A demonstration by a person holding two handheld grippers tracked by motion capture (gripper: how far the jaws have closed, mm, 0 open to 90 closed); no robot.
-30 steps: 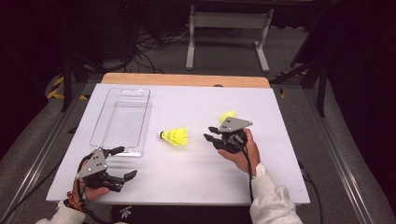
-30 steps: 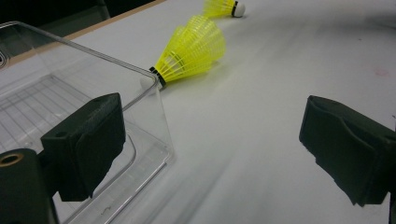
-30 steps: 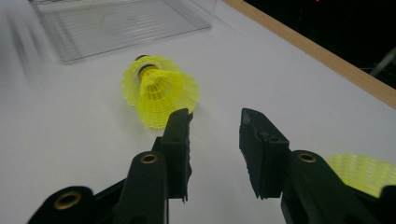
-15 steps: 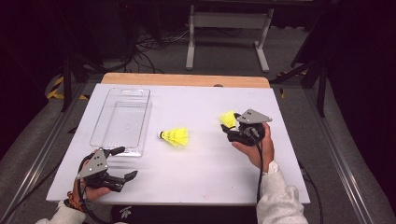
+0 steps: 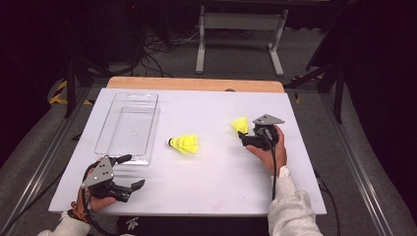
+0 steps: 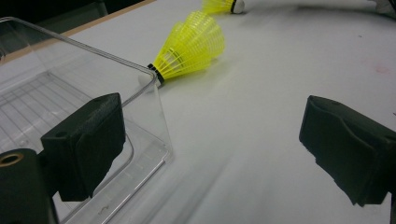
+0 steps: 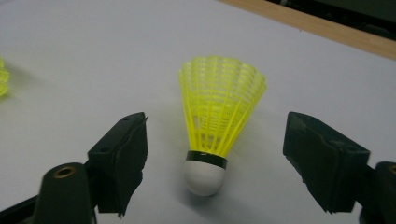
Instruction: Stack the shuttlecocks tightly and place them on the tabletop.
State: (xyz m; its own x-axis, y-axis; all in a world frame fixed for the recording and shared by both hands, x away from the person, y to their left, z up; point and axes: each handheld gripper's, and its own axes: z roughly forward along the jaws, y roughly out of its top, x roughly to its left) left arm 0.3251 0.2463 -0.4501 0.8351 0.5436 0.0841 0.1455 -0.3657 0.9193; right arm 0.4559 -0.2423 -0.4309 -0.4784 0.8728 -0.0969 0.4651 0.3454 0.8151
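The shuttlecock (image 7: 217,126) is bright yellow, with a ribbed plastic skirt, a black band and a white round cork. In the right gripper view it stands almost upright on its cork, the skirt upward, on the white table (image 5: 216,182) in its right part. The right gripper (image 5: 248,140) is just beside it; its jaws have just been opening and now stand wide on both sides of the shuttlecock without touching it. A second shuttlecock (image 5: 184,143) lies on its side near the table's middle, cork toward the clear tray (image 5: 127,125). The left gripper (image 5: 129,171) is wide open and holds nothing, near the tray's corner.
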